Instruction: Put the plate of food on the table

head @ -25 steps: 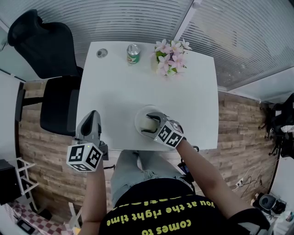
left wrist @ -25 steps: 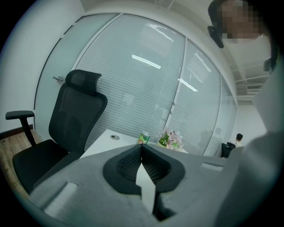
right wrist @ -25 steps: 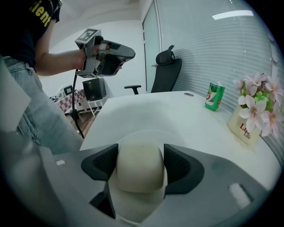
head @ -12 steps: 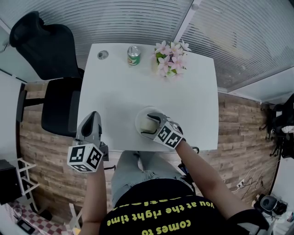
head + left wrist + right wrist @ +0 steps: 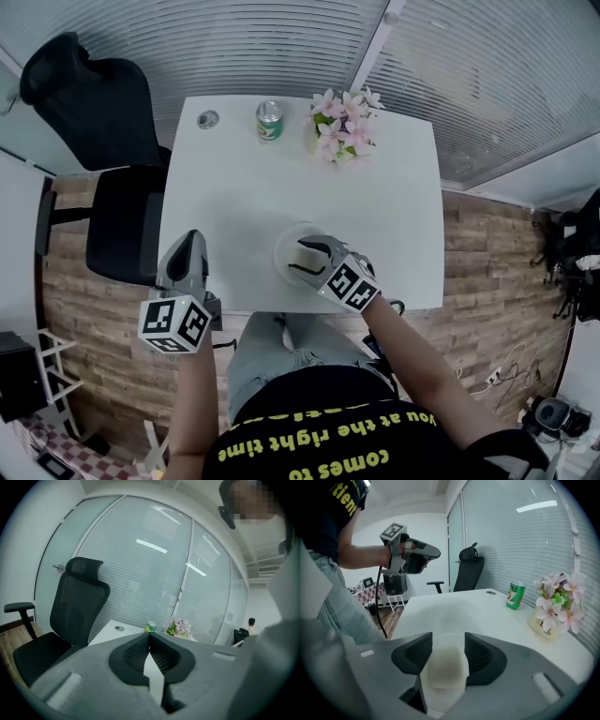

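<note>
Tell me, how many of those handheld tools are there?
2. The left tool, shut, is held off the table's near left corner. The right tool hangs over the plate of food, jaws just closing partway with the food between them, ungripped.

The bench [image 5: 394,216] has a smooth white top with a soft sheen. The plate [image 5: 284,246] is smooth and white. The drink can [image 5: 269,120] is glossy green metal. The office chair [image 5: 77,611] has a black mesh back. The floor [image 5: 487,272] is grained wood planking. The left gripper [image 5: 149,634] is matt grey plastic with black ribbed pads [image 5: 136,653]. The jeans [image 5: 272,352] are faded denim.
</note>
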